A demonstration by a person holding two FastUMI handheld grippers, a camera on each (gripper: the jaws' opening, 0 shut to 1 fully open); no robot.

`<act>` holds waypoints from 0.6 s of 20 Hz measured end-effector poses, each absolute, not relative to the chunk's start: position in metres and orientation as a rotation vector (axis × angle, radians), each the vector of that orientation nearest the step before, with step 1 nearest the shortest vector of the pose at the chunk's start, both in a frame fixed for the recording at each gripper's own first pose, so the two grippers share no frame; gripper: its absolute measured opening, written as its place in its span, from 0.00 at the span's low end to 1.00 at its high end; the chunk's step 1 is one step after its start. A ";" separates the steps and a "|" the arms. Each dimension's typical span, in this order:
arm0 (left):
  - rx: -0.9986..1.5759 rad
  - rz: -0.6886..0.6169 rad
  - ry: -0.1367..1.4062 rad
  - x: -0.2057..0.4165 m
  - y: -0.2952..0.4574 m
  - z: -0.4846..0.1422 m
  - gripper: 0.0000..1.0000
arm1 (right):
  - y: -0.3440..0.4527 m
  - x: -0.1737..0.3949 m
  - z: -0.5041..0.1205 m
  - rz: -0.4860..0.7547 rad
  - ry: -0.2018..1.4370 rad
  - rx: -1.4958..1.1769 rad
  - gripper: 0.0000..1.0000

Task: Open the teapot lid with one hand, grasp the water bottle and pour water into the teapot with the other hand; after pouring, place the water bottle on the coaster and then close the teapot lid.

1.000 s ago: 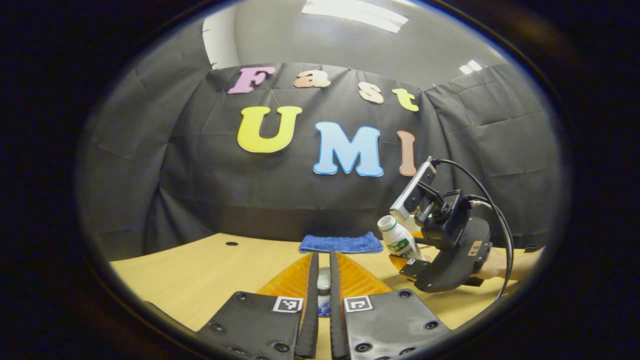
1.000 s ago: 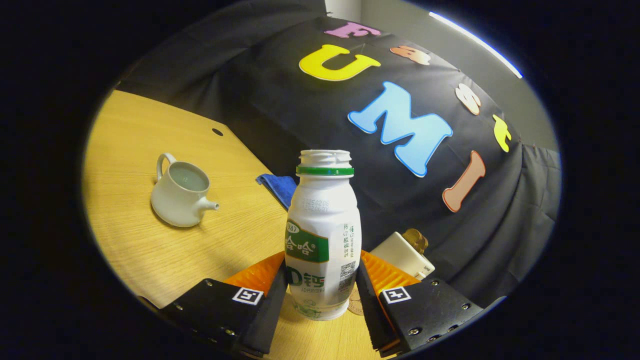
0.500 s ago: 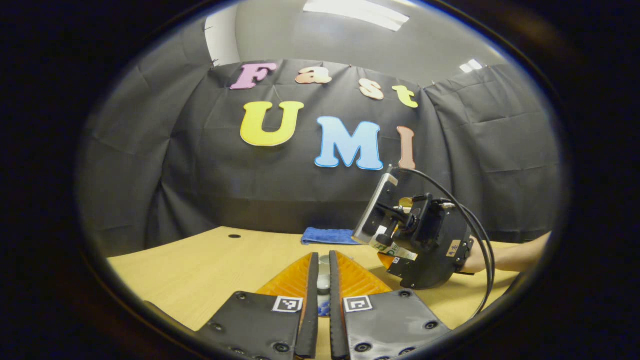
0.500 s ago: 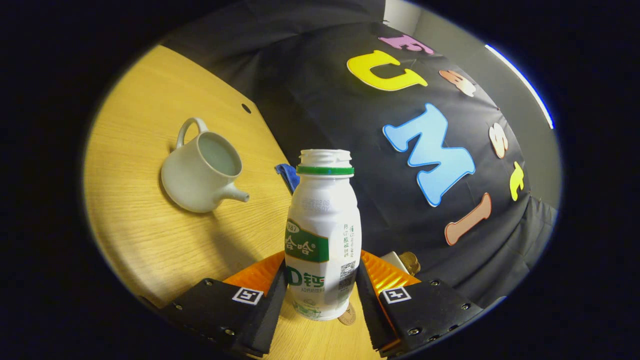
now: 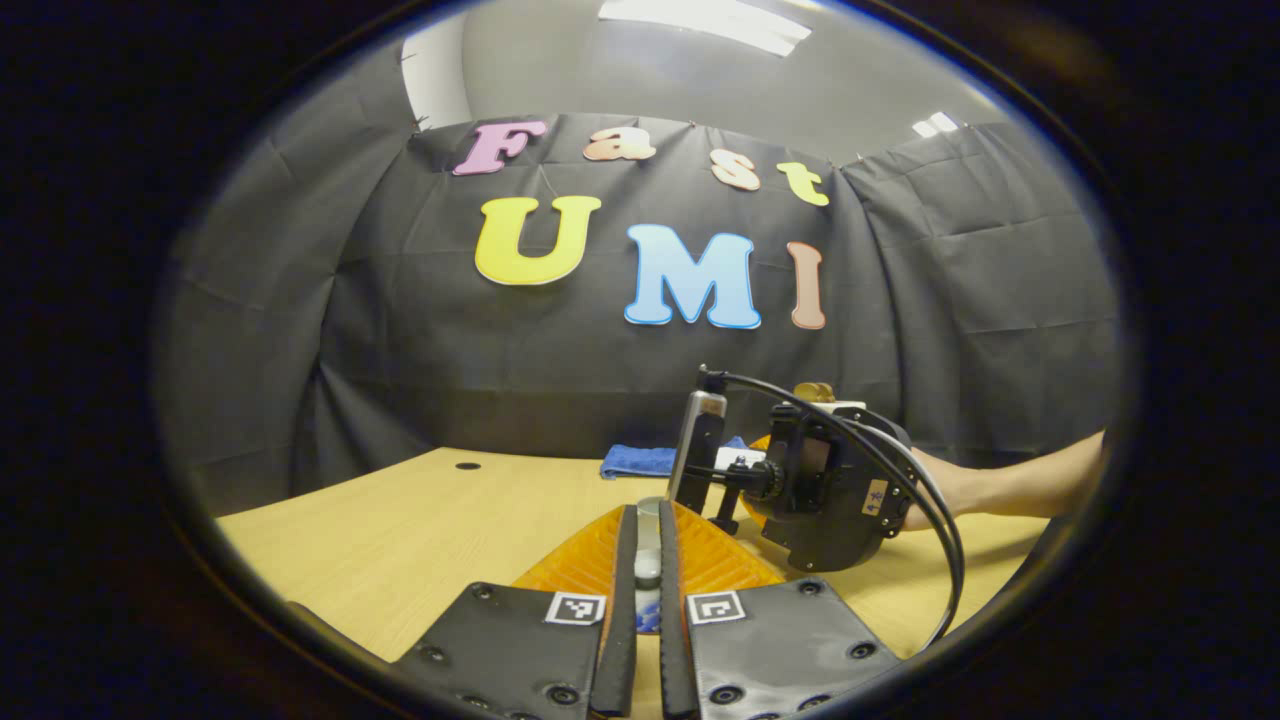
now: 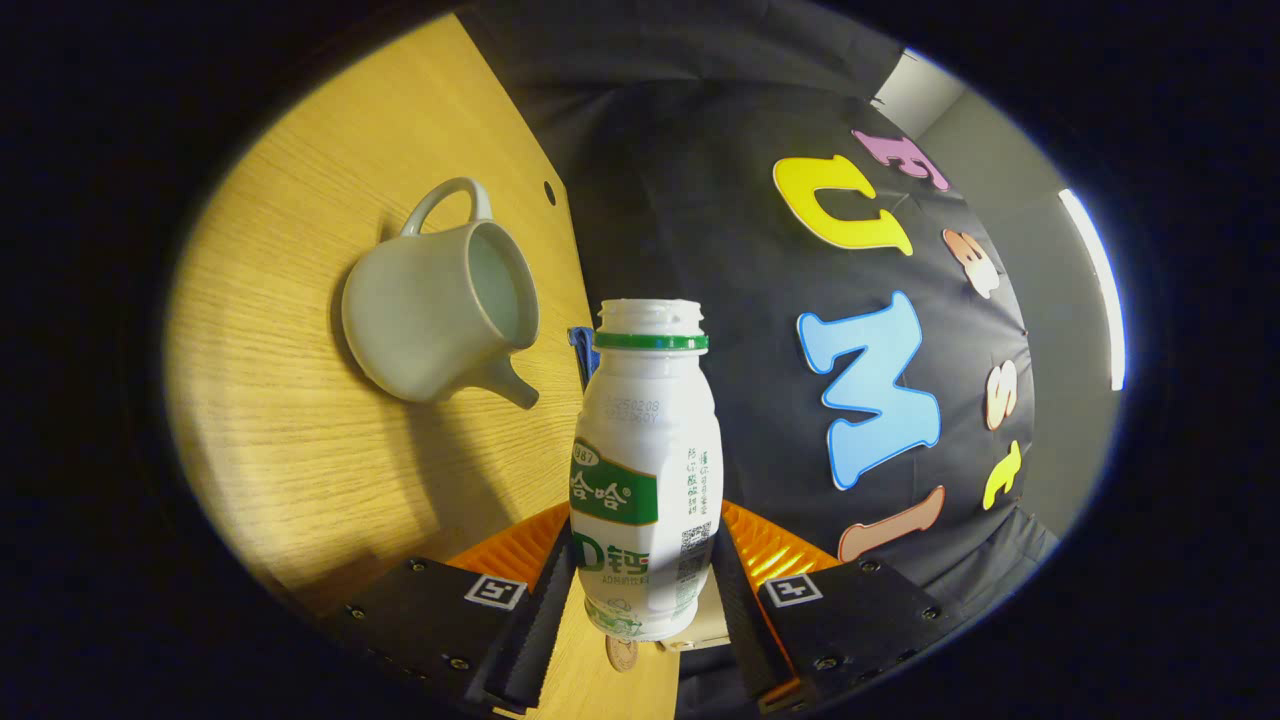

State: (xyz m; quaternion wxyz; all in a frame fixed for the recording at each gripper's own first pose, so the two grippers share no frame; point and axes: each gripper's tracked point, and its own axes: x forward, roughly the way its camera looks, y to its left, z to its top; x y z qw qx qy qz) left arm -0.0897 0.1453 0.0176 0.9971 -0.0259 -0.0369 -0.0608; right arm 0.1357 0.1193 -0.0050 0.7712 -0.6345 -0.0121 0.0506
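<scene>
Here the right gripper (image 6: pixel 642 600) clamps the water bottle (image 6: pixel 645 470) beside the teapot (image 6: pixel 440 310)

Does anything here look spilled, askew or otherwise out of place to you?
Nothing looks spilled or damaged. The water bottle sits between the right gripper fingers, uncapped. The teapot stands lidless on the table, apparently because the left gripper pinches a small pale knob, probably its lid.

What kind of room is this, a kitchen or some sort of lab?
Probably a recording booth, not a kitchen: black cloth walls off a bare wooden table, where a person holding the right gripper tilts a water bottle toward an open teapot.
</scene>
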 end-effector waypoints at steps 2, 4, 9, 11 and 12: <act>-0.042 -0.121 -0.080 -0.091 0.144 0.018 0.20 | 0.120 0.138 -0.003 0.101 -0.041 -1.427 0.71; -0.040 -0.130 -0.078 -0.089 0.142 0.017 0.20 | 0.121 0.136 0.000 0.091 -0.060 -1.477 0.71; -0.028 -0.131 -0.075 -0.089 0.140 0.016 0.20 | 0.121 0.137 0.004 0.080 -0.094 -1.566 0.71; -0.025 -0.127 -0.075 -0.089 0.141 0.015 0.16 | 0.121 0.139 0.006 0.074 -0.105 -1.587 0.71; -0.027 -0.127 -0.074 -0.089 0.141 0.014 0.16 | 0.122 0.139 0.007 0.070 -0.115 -1.603 0.71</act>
